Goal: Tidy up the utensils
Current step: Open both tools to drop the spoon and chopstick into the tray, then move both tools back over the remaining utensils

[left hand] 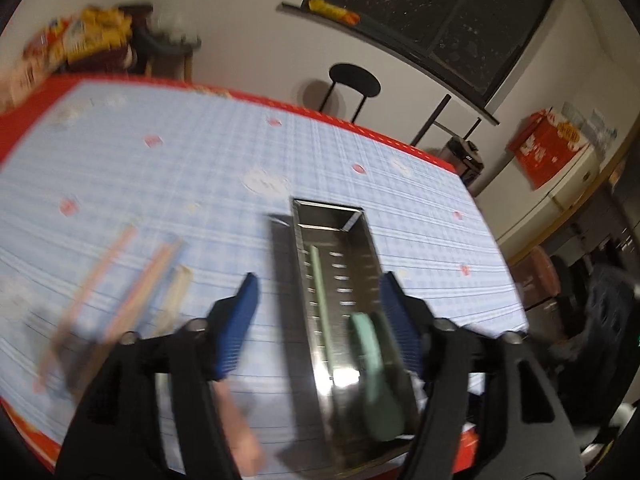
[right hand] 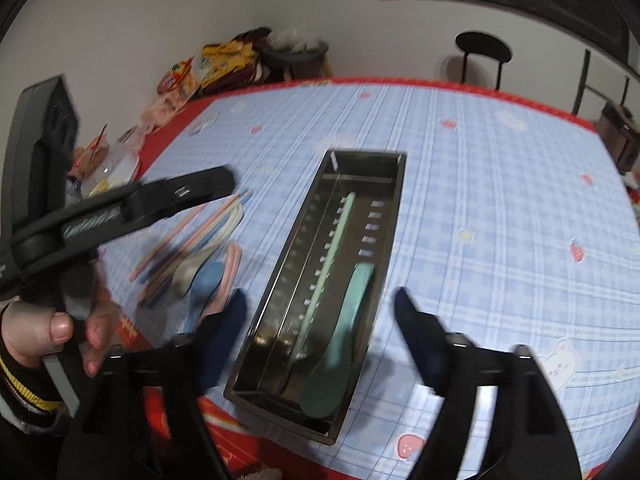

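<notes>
A long rectangular stainless-steel utensil tray (right hand: 362,216) with slotted walls lies near the front edge of a table covered in a blue-and-white checked cloth (right hand: 500,208) with a red border. Inside it rest a mint-green plastic spoon (right hand: 340,344), bowl toward the near end, and a pale green chopstick (right hand: 328,256) lying lengthwise beside it. The right gripper (right hand: 320,312), its blue-padded jaws spread wide and grasping nothing, hangs above the tray's near half, the tray showing between its fingers. The left gripper (left hand: 318,300) is likewise released, jaws apart and empty, over the tray's left wall; in the right wrist view its black body (right hand: 132,204) is gripped by a person's hand (right hand: 52,332) in a striped cuff. Left of the tray, on the cloth, lies a loose cluster of pink, blue and cream chopsticks (right hand: 200,236) with a blue plastic spoon (right hand: 206,280) among them. Snack packets (right hand: 224,60) crowd the far left corner, and a black round stool (right hand: 484,48) stands by the wall.
</notes>
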`<action>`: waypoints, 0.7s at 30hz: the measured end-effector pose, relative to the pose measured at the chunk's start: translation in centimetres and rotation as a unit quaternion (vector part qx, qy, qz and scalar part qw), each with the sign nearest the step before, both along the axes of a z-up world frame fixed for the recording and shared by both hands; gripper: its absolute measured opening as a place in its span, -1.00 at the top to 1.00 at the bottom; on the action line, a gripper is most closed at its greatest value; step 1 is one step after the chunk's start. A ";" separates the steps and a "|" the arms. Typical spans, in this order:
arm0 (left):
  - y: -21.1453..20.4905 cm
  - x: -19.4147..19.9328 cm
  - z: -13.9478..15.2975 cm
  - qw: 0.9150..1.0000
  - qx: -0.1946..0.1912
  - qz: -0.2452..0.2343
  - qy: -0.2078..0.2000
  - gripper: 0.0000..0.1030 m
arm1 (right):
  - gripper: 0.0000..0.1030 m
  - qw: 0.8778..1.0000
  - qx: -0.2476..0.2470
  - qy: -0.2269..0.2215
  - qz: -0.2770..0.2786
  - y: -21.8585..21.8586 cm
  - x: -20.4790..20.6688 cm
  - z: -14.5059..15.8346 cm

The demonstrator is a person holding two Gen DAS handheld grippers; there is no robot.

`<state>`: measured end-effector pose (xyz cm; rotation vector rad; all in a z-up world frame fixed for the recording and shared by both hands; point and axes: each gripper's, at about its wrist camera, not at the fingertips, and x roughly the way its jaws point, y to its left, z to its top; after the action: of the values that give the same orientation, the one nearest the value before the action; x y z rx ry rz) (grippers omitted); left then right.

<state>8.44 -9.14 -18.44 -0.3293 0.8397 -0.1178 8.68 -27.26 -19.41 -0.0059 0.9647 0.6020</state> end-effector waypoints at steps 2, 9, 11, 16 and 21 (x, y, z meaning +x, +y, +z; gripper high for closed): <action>0.9 -0.7 0.5 1.000 0.028 0.012 -0.001 -0.83 | -0.89 1.000 0.004 -0.014 -0.008 0.0 -0.2 0.7; 5.0 -3.6 1.0 0.996 0.075 0.041 0.015 -0.88 | -0.89 0.999 0.004 -0.021 -0.025 1.7 -0.8 0.9; 6.4 -4.8 0.6 0.995 0.086 0.045 0.025 -0.88 | -0.89 0.999 0.011 -0.019 -0.025 2.6 -1.3 0.7; 9.5 -7.3 -0.6 0.991 0.109 0.053 0.052 -0.88 | -0.89 1.000 0.010 -0.009 -0.017 5.3 -2.0 0.3; 12.4 -9.2 -1.0 0.989 0.123 0.045 0.064 -0.88 | -0.89 1.000 0.011 0.000 -0.024 7.9 -2.3 0.2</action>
<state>-0.75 3.27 -19.44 -0.1439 0.9544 0.0923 6.38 -19.31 -19.24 0.0368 0.9558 0.5688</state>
